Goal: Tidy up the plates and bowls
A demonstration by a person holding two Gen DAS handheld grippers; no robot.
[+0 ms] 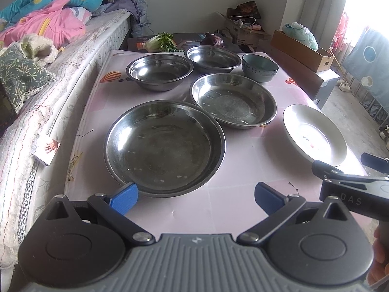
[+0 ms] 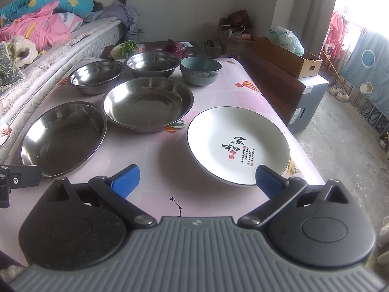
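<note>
Table with six empty vessels, none stacked. Large steel pan lies at 12 o'clock from the left gripper, its near rim just beside the left pad; second steel pan sits beyond at 1 o'clock. White plate, printed with calligraphy, lies at 1 o'clock from the right gripper, its near rim close to the right pad. Two steel bowls and a teal bowl stand at the far edge. Both grippers hang with jaws spread wide, gripping nothing. Likely hazards: a thin steel rim may slip from the pads when pinched, tipping the pan; the plate sits near the table's right edge and could be nudged off; the ceramic could chip if dropped into steel.
</note>
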